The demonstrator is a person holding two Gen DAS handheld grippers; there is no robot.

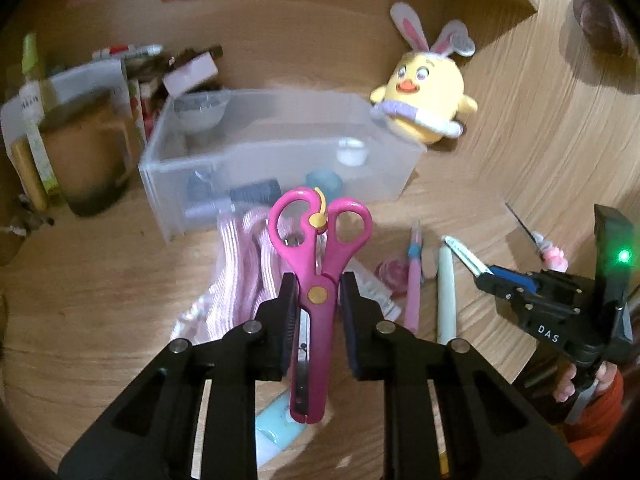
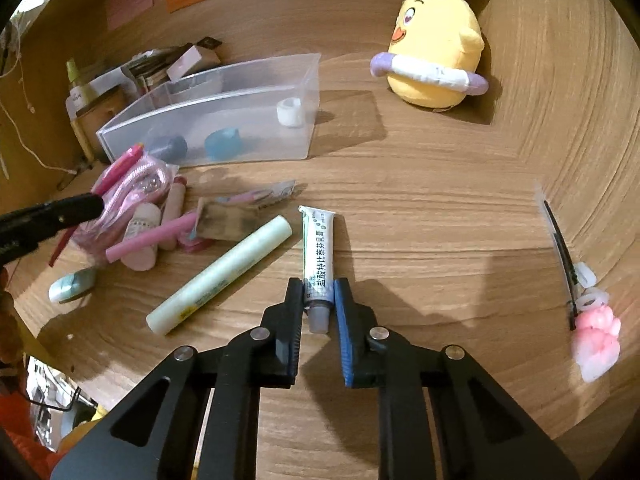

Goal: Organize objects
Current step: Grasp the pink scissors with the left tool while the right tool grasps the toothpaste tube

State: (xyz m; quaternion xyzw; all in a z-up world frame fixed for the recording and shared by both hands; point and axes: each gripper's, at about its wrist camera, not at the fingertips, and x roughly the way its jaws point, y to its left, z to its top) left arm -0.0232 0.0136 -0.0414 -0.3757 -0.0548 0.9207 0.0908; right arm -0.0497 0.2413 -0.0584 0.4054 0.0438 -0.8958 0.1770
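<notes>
Ok so I've got both hands loaded at once. My left gripper [image 1: 318, 294] is pinching the pink scissors [image 1: 316, 280] right at the pivot, handles pointing away from me toward the clear bin [image 1: 256, 148], blades hanging back between the fingers. They're up off the bench [image 1: 100, 280], above the pile of pink stuff just in front of the bin.

My right gripper [image 2: 319, 300] has its fingers closed on the cap end of the little white ointment tube [image 2: 319, 256], the rest of it sticking forward. Can't really tell if the tube is lifted yet or lying on the wood.

My guess is both are headed for the bin, which already has a few small bits in it. What I'd watch: the scissors are held at one point, so they'll want to swing. I'd keep the wrist level, carry them over the near wall, get the handles low inside before spreading the fingers. Dropping from high probably bounces them off the rim.

The tube grip is way out at one end, so slow moves, and let the left hand clear the bin first so the two don't bump. The green pen-like stick [image 2: 220, 276] lies just beside the tube, easy to knock.
</notes>
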